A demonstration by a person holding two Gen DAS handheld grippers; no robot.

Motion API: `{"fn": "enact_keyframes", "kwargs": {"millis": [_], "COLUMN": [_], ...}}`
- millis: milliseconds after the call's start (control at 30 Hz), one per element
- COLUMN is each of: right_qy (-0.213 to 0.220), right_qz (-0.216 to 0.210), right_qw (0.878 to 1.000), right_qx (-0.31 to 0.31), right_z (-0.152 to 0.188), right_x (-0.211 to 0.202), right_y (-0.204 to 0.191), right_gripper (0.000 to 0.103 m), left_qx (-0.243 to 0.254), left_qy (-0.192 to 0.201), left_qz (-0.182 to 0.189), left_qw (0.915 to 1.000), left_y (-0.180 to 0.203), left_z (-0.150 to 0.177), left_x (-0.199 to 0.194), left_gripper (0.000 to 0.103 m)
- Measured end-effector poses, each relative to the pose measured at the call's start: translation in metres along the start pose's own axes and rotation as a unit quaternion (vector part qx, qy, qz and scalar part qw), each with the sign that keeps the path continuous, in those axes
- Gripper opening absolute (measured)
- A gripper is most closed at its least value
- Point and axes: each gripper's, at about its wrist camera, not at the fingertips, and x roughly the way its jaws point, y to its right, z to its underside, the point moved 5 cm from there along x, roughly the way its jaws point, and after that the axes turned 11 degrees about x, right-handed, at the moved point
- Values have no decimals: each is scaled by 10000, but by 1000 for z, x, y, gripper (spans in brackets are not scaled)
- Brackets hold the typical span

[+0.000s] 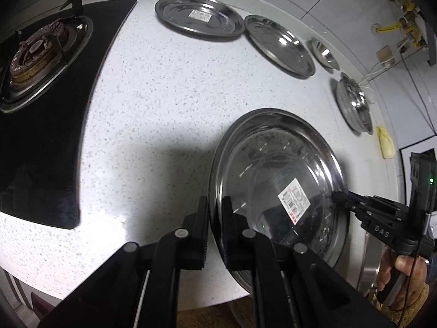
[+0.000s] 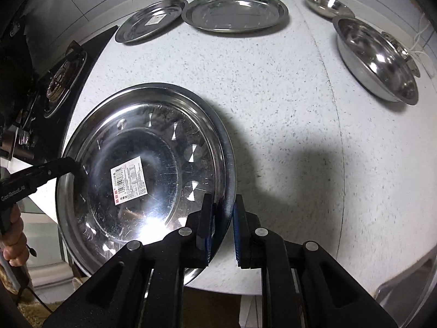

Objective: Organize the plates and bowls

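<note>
At the front edge of the desk, a large steel plate overhangs slightly, pinched by both tools: the left tool on one rim, the right tool on the opposite rim. It looks stiff, light and slippery, so the thin raised rim seems the surest hold.

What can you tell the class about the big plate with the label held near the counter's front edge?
The big plate is round, shiny metal, apparently steel, with a raised rim, a sunken flat centre and fan-shaped marks ringing it. A white barcode label with some red print sticks to its centre. It overhangs the speckled counter at the front edge. The left tool and the right tool each clamp its rim, on opposite sides.
</note>
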Motion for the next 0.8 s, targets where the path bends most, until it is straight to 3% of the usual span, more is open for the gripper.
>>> {"fn": "enact_keyframes", "kwargs": {"millis": [500,667,800], "right_qy": [-117,5,568], "right_qz": [-520,-735,-727], "right_qw": [9980,9967,9947], "right_qx": [-338,-338,-456], "right_z": [0,-2,-23], "right_x": [16,3,-24], "right_y": [23,30,38], "right_gripper": [12,15,46], "left_qx": [-274,-98,179], "left_qy": [-22,372,1142], "left_qz": [-542,-613,-1046], "left_qw": [9981,9974,9878], "left_y": [0,-1,1], "left_z": [0,-5,-28], "left_x": [24,9,-27], "left_gripper": [8,11,31]}}
